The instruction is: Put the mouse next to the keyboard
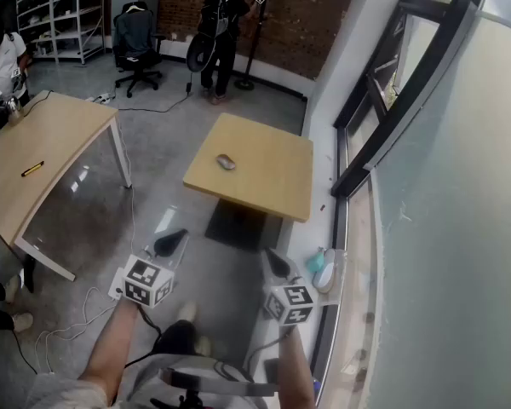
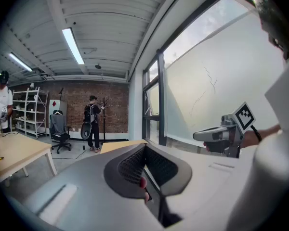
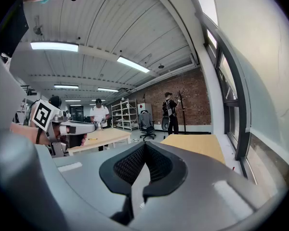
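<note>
Left claw (image 1: 172, 243) and right claw (image 1: 278, 262) closed, empty; mouse (image 1: 226, 162) on table (image 1: 272, 177), long axis slanted, heading unclear

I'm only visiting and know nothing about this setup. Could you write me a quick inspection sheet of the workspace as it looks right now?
Surface: small wooden table, bare apart from one item.
Job's things: mouse lies near the table's left edge; no keyboard seen.
Clutter: a small yellow object on the larger table at left; a teal and white item on the window sill.
Grippers: left gripper and right gripper are held low, well short of the small table, with fingers together and nothing between them.
Cables: white cable loose on the floor.
Surroundings: office chair, shelving, brick wall, and a person standing at the back.
</note>
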